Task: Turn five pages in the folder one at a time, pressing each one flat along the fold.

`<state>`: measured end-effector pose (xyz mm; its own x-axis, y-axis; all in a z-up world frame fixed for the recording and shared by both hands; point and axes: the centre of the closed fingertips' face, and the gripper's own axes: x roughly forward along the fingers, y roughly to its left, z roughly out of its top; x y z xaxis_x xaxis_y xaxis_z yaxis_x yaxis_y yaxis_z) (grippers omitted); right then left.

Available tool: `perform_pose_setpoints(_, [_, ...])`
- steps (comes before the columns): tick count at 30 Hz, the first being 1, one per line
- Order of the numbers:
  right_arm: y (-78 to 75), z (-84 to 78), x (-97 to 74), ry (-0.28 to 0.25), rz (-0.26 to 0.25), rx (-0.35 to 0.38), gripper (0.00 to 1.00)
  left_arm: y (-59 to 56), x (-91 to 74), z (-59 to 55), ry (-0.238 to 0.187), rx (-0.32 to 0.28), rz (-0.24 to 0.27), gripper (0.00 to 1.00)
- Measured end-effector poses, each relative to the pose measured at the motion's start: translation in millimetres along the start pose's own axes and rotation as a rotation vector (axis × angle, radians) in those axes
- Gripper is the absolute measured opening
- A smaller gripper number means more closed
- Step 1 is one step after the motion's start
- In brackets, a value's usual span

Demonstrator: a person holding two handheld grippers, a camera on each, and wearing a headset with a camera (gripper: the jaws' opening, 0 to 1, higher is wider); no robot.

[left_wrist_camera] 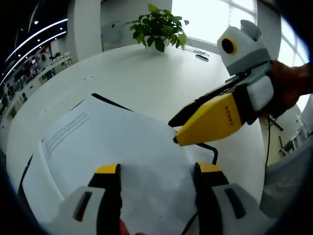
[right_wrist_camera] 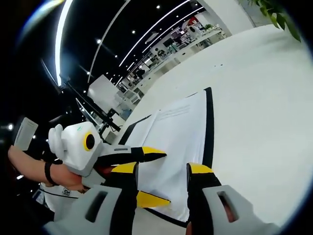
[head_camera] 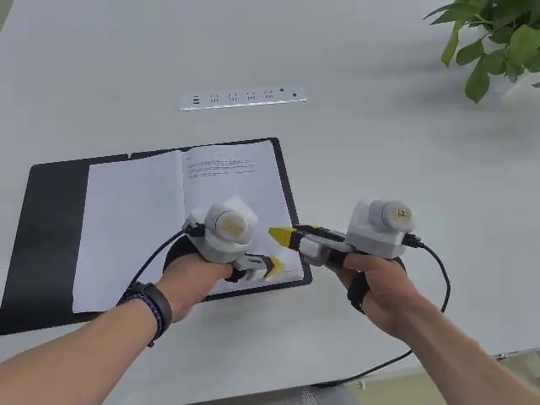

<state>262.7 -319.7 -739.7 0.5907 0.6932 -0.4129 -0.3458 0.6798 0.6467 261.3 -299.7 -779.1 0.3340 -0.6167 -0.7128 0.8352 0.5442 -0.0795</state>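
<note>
Two tools, the yellow-tipped left gripper [head_camera: 268, 267] and right gripper [head_camera: 283, 234], jaws of both apart, are poised at the lower right corner of the open black folder [head_camera: 51, 211] lying on the white table [head_camera: 380, 143]. Several white paper pages [head_camera: 245, 190] could be pinched at once.

Black folder [head_camera: 51, 221], white pages [head_camera: 126, 228]

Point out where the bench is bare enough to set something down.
Bare table lies right of the folder, out to the plant, and in the strip between the power strip and the folder's far edge. It is crowded at the folder's near right corner, where the left tongs and right tongs meet.
</note>
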Motion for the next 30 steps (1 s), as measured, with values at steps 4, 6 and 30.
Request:
perform_pose_setpoints(4, [-2.9, -2.2, 1.4, 0.004, 0.002, 0.012, 0.38, -0.8, -0.6, 0.2, 0.001, -0.004, -0.004, 0.61])
perform_pose_setpoints(6, [-5.3, -2.5, 0.8, -0.002, 0.001, 0.024, 0.37, -1.9, -0.9, -0.3, 0.007, 0.006, -0.009, 0.62])
perform_pose_setpoints(30, [3.4, -15.5, -13.6, -0.035, 0.037, 0.102, 0.15, -4.5, -24.8, 6.4, -0.045, -0.028, -0.022, 0.68])
